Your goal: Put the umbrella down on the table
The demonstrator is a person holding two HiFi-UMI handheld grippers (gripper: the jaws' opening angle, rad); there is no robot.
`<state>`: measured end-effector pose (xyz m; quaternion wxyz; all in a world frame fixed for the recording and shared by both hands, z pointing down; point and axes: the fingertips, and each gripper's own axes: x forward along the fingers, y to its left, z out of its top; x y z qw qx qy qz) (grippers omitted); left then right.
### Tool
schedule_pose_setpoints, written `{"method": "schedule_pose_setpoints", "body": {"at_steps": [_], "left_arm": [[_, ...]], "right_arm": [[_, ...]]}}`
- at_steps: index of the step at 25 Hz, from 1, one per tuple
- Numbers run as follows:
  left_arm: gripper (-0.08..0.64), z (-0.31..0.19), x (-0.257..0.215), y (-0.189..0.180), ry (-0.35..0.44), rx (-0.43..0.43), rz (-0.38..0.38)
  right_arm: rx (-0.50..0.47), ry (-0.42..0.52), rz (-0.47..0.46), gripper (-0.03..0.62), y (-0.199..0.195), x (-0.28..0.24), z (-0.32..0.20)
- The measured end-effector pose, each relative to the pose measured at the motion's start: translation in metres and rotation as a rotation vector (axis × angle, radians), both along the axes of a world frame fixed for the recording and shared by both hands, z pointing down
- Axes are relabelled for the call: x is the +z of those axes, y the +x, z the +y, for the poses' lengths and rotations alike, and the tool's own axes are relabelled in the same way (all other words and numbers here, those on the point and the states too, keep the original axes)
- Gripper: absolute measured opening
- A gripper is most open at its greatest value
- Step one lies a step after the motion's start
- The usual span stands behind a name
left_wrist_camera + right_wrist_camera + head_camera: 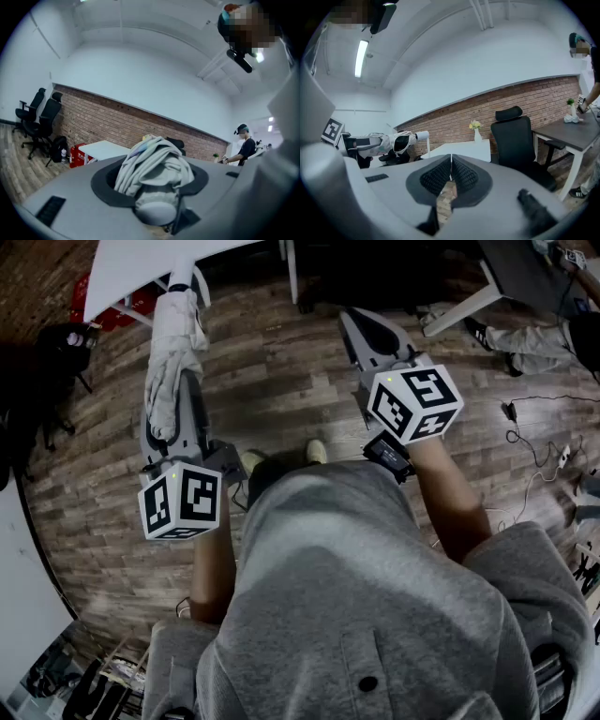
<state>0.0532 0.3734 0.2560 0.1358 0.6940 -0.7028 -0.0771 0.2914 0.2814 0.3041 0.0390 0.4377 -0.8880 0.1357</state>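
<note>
Umbrella (174,352): folded, pale grey, carried level above the wooden floor (272,390). Its far end reaches the edge of the white surface (131,273); contact there cannot be confirmed. Left tongs (171,432): clamped on the umbrella's bundled fabric. Right tongs (451,174): pressed together with nothing between them, held well apart on the umbrella's right. A black office chair (513,140) stands beside the surface.

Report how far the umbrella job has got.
Done: the left gripper is shut on the folded umbrella. In hand: it is held level above the floor, its far end by the table. Left: lay it on the table and let go. The right gripper is shut, empty.
</note>
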Motion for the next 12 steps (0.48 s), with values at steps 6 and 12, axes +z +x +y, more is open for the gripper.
{"method": "schedule_pose_setpoints", "body": {"at_steps": [6,12], "left_arm": [[0.235,0.002,-0.007,0.003,-0.01,-0.055,-0.122],[0.236,0.001,-0.013,0.012,0.005,-0.054,-0.135]], "right_arm": [[-0.007,0.021,0.027,0.025,0.005,-0.005,0.0],[0.007,0.039,0.035,0.025,0.014,-0.01,-0.003]]}}
